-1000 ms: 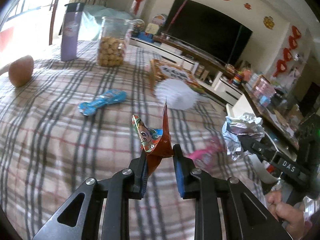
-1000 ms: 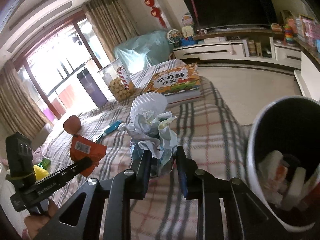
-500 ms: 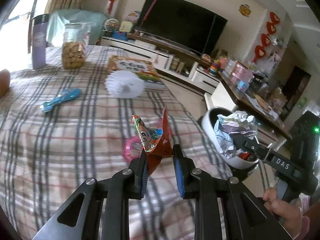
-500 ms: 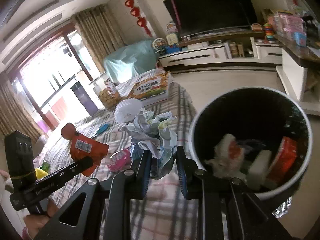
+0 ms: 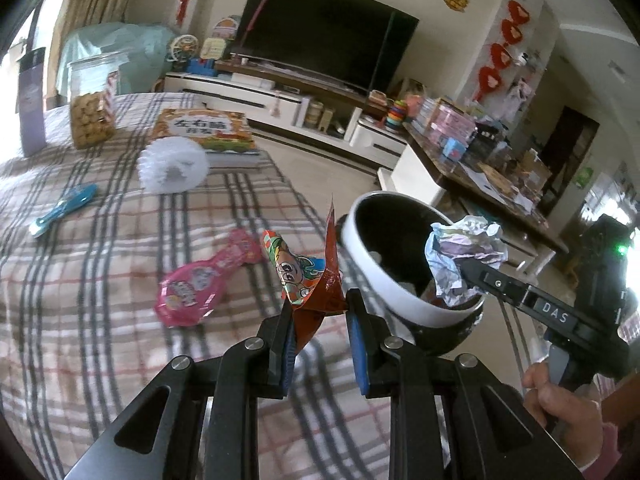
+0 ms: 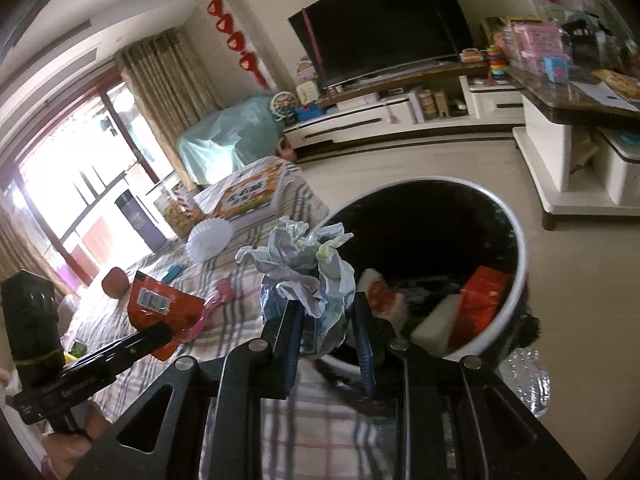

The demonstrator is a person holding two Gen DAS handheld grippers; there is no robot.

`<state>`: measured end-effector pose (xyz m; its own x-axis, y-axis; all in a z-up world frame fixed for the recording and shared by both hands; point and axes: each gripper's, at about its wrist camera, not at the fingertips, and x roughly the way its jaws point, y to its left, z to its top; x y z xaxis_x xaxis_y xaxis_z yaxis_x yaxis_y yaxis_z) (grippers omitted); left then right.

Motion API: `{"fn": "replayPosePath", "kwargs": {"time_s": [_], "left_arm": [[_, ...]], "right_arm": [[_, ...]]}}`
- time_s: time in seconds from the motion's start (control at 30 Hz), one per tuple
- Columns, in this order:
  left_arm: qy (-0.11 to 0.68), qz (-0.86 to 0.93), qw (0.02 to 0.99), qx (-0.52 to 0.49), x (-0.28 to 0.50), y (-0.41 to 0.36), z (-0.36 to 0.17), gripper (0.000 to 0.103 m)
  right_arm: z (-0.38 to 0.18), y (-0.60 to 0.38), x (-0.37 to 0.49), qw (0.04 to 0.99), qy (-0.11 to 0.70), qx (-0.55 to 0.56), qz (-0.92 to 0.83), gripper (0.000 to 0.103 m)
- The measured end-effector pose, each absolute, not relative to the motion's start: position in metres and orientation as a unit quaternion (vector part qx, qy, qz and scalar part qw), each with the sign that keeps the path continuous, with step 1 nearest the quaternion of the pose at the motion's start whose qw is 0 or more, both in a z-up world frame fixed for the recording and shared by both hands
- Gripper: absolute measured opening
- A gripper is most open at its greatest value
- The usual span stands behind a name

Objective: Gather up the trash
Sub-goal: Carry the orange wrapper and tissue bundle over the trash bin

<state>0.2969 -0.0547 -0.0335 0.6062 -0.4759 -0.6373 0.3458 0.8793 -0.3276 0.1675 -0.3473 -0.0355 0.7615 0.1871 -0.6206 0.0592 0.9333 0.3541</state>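
Note:
My left gripper (image 5: 320, 312) is shut on a red snack wrapper (image 5: 310, 276) with a cartoon print, held above the checked tablecloth close to the bin. That wrapper also shows in the right wrist view (image 6: 160, 308). My right gripper (image 6: 326, 320) is shut on a crumpled paper ball (image 6: 308, 268), held at the near rim of the white trash bin (image 6: 516, 280). The bin (image 5: 384, 276) holds several pieces of trash. In the left wrist view the paper ball (image 5: 464, 256) hangs over the bin's right rim.
A pink wrapper (image 5: 200, 284), a blue wrapper (image 5: 60, 208), a white paper cup liner (image 5: 172, 164), a picture book (image 5: 204, 132), a biscuit jar (image 5: 90, 108) and a purple bottle (image 5: 30, 104) are on the table (image 5: 80, 340). A TV stand (image 5: 280, 108) lies beyond.
Both grippers have moved right toward the bin with their trash. The bin is now closer and larger in both views, and the paper ball is at its rim.

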Motion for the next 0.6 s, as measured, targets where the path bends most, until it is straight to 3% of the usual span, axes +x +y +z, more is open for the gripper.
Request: {"fn": "replayPosePath", "kwargs": {"time_s": [0.6], "left_arm": [[0.386, -0.265, 0.882, -0.055, 0.323, -0.111, -0.039, 0.022]], "right_arm": [[-0.036, -0.391, 0.159, 0.920, 0.343, 0.190, -0.003, 0.025]]}}
